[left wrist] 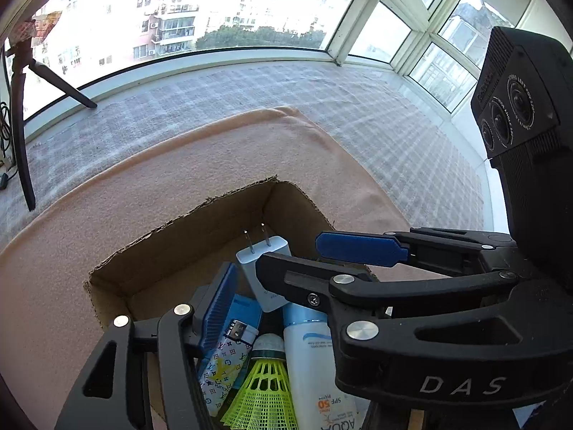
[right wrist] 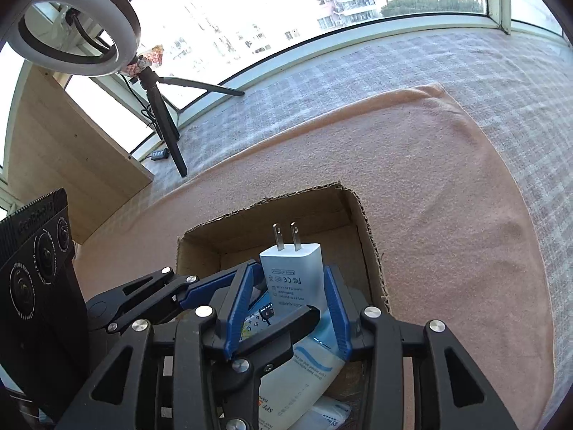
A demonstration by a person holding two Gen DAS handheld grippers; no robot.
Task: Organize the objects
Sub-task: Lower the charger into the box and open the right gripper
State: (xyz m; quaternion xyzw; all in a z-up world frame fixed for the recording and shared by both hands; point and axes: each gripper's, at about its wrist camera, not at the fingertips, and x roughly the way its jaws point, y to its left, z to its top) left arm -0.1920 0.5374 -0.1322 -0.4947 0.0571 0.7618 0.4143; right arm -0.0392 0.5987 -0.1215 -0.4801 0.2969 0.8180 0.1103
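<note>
An open cardboard box (left wrist: 200,243) (right wrist: 286,211) sits on a pink blanket. Inside it stands a white plug charger (left wrist: 263,251) (right wrist: 292,268), prongs up. It leans on a white sunscreen tube (left wrist: 311,369) (right wrist: 304,369). A yellow shuttlecock (left wrist: 265,390), a patterned case (left wrist: 222,369) and a blue packet (left wrist: 247,308) lie beside the tube. My right gripper (right wrist: 290,279) is open around the charger, with a slim gap at its left pad. My left gripper (left wrist: 283,308) hangs open over the box's contents, holding nothing. The two grippers' fingers (left wrist: 358,247) (right wrist: 215,283) cross over the box.
The pink blanket (right wrist: 429,197) lies on a grey checked cover (left wrist: 250,96) that runs to the windows. A ring light (right wrist: 75,28) on a black tripod (left wrist: 18,125) stands at the far left. A wooden panel (right wrist: 64,150) is beside it.
</note>
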